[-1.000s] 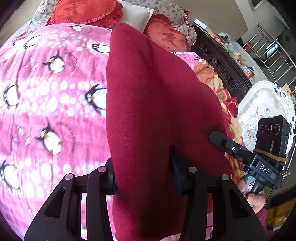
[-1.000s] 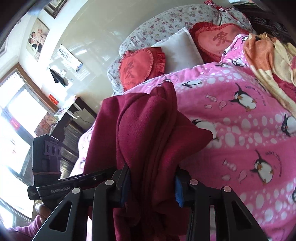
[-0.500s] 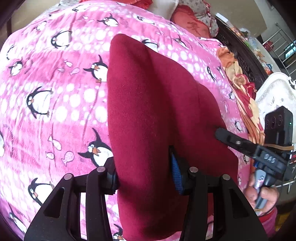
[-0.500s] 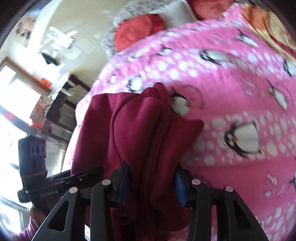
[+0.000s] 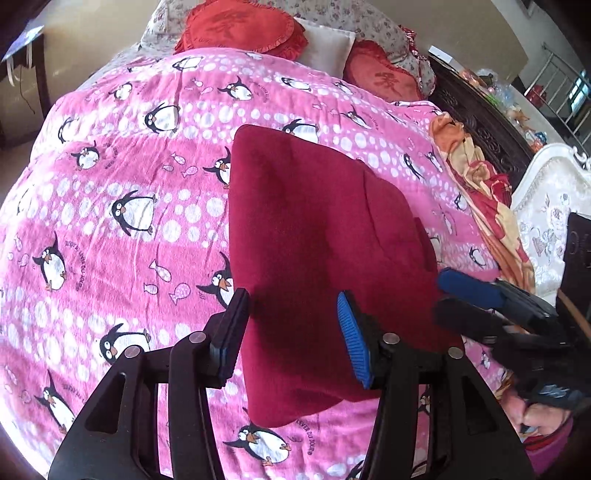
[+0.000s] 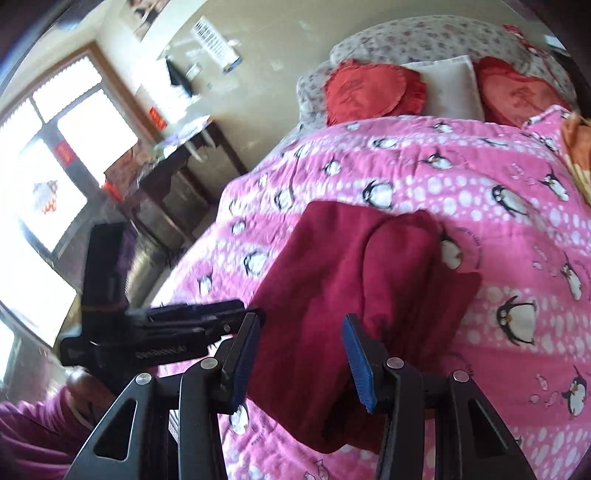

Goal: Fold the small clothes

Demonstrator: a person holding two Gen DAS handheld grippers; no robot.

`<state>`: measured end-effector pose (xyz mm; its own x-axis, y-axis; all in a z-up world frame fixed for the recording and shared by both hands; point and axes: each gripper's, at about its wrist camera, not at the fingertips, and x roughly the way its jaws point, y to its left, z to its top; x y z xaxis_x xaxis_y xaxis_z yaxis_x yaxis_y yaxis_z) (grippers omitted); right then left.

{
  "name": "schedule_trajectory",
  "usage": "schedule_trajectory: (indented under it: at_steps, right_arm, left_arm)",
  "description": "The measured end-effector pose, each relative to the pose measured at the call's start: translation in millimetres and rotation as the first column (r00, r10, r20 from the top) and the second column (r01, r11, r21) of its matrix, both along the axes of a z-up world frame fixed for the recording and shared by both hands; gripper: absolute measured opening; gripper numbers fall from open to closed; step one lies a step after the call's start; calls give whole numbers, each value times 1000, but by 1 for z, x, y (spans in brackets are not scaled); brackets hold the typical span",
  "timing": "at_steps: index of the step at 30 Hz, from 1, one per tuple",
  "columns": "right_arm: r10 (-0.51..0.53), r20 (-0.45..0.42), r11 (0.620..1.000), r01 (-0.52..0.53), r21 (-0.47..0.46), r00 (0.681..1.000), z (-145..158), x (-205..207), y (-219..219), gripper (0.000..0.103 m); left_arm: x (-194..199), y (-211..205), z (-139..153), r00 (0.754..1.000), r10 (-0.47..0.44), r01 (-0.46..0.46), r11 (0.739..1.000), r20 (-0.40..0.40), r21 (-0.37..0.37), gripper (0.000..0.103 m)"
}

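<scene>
One bed fills both views, spread with one pink penguin-print blanket [image 5: 110, 229] [image 6: 517, 258]. At its head lie one floral pillow [image 5: 369, 18] [image 6: 424, 40], two red heart-shaped cushions, one nearer the left [image 5: 240, 27] [image 6: 373, 90] and one nearer the right [image 5: 384, 75] [image 6: 517, 92], and one white cushion [image 5: 328, 46] [image 6: 452, 86] between them.

One dark red garment [image 5: 317, 258] [image 6: 354, 295] lies folded flat on the blanket near the bed's front edge, directly ahead of both grippers. The left gripper [image 5: 293, 332] is spread open, its two blue-padded fingers straddling the garment's near end without pinching it. The right gripper [image 6: 299, 360] likewise stands open over the cloth, clamping nothing.

Only the left wrist view shows the orange-and-red patterned cloth [image 5: 487, 206] in full along the far bedside, the dark carved headboard [image 5: 476, 122], the white ornate furniture [image 5: 546, 206] and a metal railing [image 5: 565, 88]. Only the right wrist view shows the bright window [image 6: 55, 155], a dark side table [image 6: 177, 173] and wall pictures [image 6: 214, 44]; the orange cloth appears there only as a sliver at the frame edge.

In each view the other gripper is blurred, and the hand holding it is cut off by the frame. The garment's near edge is hidden behind the fingers, so its type cannot be made out.
</scene>
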<state>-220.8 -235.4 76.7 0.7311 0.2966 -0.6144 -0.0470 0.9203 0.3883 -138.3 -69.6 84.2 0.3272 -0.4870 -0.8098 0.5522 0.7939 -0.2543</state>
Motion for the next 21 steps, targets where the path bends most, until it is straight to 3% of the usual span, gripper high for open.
schedule_trajectory:
  at_steps: [4,5,7,13,17,21]
  right_arm:
    - [-79,-120,977,53,-205,990,-42,7,5,45]
    - [-96,-152,974,61,-219,984,-53,9,2,45]
    - [-111,-137,986,91,-142,984,-63,1,-9,45]
    - [-117,-105,988,105,-114,988,-42,-11,-9,45]
    - [-179,-24,977,175,-119,984,-19,-21,-9,46]
    - [-228,24,965,229,-130,973,-4,-27,-6,48]
  left_arm:
    - [-10,-13,-15,999,-21,19,998,25,59,50]
    - [-12,-16,-19,999,-18,14,997,49,78,50]
    - [-17,-18,-21,996,-16,7,995,92,97,50]
    - [-18,-13,-6,989,19,-29,997,144,72,50]
    - [-22,-10,10,973,48,-66,995,226,72,50]
    - [-26,-7,21,963,73,-93,993,260,66,50]
